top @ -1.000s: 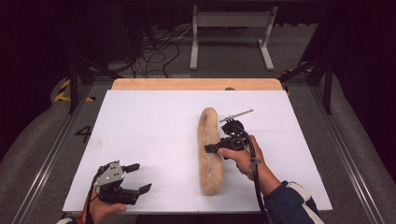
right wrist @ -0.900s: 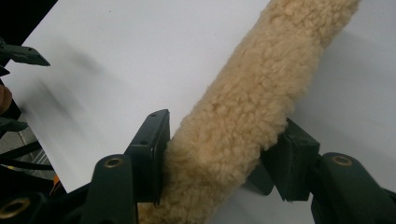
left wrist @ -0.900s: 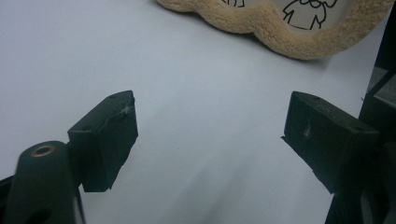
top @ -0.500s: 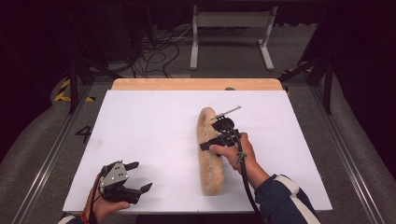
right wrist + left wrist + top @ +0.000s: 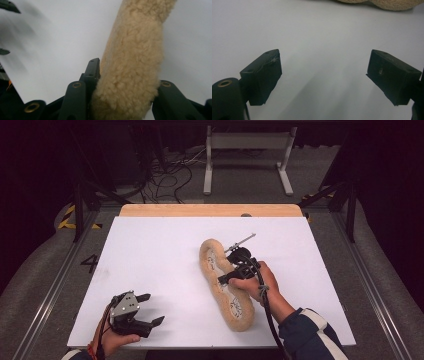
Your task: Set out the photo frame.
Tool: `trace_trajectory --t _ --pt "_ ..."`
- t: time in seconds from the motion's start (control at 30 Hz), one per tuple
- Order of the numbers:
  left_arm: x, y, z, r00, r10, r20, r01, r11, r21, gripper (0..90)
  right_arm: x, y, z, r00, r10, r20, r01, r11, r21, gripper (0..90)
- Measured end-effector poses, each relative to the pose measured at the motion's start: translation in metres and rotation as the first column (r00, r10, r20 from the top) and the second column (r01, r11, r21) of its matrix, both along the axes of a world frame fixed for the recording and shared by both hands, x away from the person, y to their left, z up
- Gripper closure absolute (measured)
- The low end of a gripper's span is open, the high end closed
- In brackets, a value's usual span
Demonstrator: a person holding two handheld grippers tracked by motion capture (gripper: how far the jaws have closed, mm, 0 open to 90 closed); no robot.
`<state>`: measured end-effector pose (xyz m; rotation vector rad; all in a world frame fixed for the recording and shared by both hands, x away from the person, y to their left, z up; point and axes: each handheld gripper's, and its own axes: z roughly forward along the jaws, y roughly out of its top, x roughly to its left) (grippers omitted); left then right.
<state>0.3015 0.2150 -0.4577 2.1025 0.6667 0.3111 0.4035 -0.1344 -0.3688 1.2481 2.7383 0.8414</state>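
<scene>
1. Fleecy and tan, the long plush thing (image 5: 225, 287) lies right of the middle of the white bench (image 5: 150, 255), bent in a shallow curve with one end curled toward the far edge.
2. Right tool (image 5: 235, 270) is on it at the middle, jaws pinching the fleece; the right gripper view shows pile (image 5: 132, 75) bulging thick between the two black jaws.
3. Left tool (image 5: 142, 312) rests near the front left corner, well apart from the plush thing, jaws spread wide over bare white surface (image 5: 319, 50) with nothing between them.
4. Step in hand, by my reading: shifting or bending the plush thing by its middle.
5. To do it well, keep the bite deep. Fleece this loose can slide off while the core stays put, so the jaws should hold the body, not just the pile.
6. Move low and slowly, dragging along the bench, or the two free ends may flop and twist.
7. If the ends need placing, the left tool could come over and pin the near end.
8. Writing: pale patches with dark marks show on the plush thing's upper face, too small to read. A "4" (image 5: 90, 263) is marked on the floor left of the bench.
</scene>
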Motion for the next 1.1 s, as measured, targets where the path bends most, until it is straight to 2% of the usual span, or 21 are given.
trace_trajectory --t 0.07,0.1,0.17,0.27,0.3,0.43,0.5,0.6,0.7,0.83,0.87,0.9,0.93,0.97,1.03,1.1 --pt "0.0 -0.001 0.0 1.0 0.005 0.001 -0.005 1.0 -0.002 12.2 -0.003 0.002 0.002 0.9989 0.046 0.01 -0.046 0.999 0.0 62.9" --pt "0.0 -0.001 0.0 1.0 0.009 0.001 -0.009 0.9999 -0.005 12.2 -0.003 0.002 0.002 0.9989 0.046 0.01 -0.046 0.999 0.0 62.9" --pt "0.001 0.0 0.001 0.9999 0.01 0.003 -0.01 0.9999 -0.01 12.1 -0.004 0.005 0.002 0.9964 0.082 0.018 -0.082 0.997 -0.001 63.3" --pt "0.004 -0.002 0.002 0.9999 0.013 0.005 -0.013 0.9999 -0.01 11.9 -0.007 0.009 0.004 0.9856 0.168 0.02 -0.168 0.986 -0.009 64.1" --pt "0.004 -0.002 0.002 0.9999 0.013 0.005 -0.013 0.9999 -0.01 11.9 -0.007 0.009 0.004 0.9856 0.168 0.02 -0.168 0.986 -0.009 64.1" --pt "0.013 -0.01 0.006 0.9997 0.011 0.022 -0.011 0.9999 -0.003 11.7 -0.011 0.015 0.004 0.962 0.273 0.015 -0.272 0.961 -0.044 64.5" --pt "0.02 -0.015 0.008 0.9998 0.015 0.017 -0.014 0.9999 -0.01 11.7 -0.012 0.019 0.004 0.9502 0.311 0.011 -0.31 0.949 -0.061 63.9" --pt "0.032 -0.026 0.01 0.9997 0.01 0.022 -0.01 0.9999 -0.004 11.7 -0.012 0.021 0.004 0.9432 0.331 0.02 -0.329 0.941 -0.082 59.8" --pt "0.045 -0.039 0.01 0.9994 0.011 0.031 -0.011 0.9999 0.001 11.8 -0.013 0.019 0.007 0.9453 0.323 0.048 -0.318 0.944 -0.083 49.8" --pt "0.067 -0.054 0.01 0.9993 0.028 0.024 -0.028 0.9996 -0.004 14.0 -0.02 0.006 0.018 0.9545 0.272 0.121 -0.267 0.962 -0.06 45.5" --pt "0.072 -0.057 0.01 0.9993 0.031 0.021 -0.031 0.9995 -0.01 13.9 -0.023 0.002 0.019 0.9524 0.269 0.144 -0.264 0.963 -0.056 44.8" --pt "0.076 -0.059 0.01 0.9996 0.026 0.013 -0.025 0.9996 -0.014 14.1 -0.028 -0.002 0.021 0.9511 0.265 0.159 -0.263 0.964 -0.031 44.3" --pt "0.076 -0.059 0.01 0.9996 0.026 0.013 -0.025 0.9996 -0.014 13.7 -0.028 -0.002 0.021 0.9511 0.265 0.159 -0.263 0.964 -0.031 44.3" --pt "0.082 -0.062 0.009 0.9993 0.034 0.014 -0.034 0.9994 -0.013 13.8 -0.039 -0.01 0.022 0.9458 0.245 0.213 -0.244 0.969 -0.032 42.3" --pt "0.086 -0.064 0.008 0.9993 0.036 0.008 -0.036 0.999 -0.027 14.2 -0.048 -0.017 0.023 0.9398 0.238 0.245 -0.239 0.971 -0.027 41.2" --pt "0.09 -0.067 0.007 0.9995 0.03 0.007 -0.029 0.9994 -0.018 14.9 -0.059 -0.025 0.022 0.9327 0.209 0.294 -0.212 0.977 -0.021 39.2"
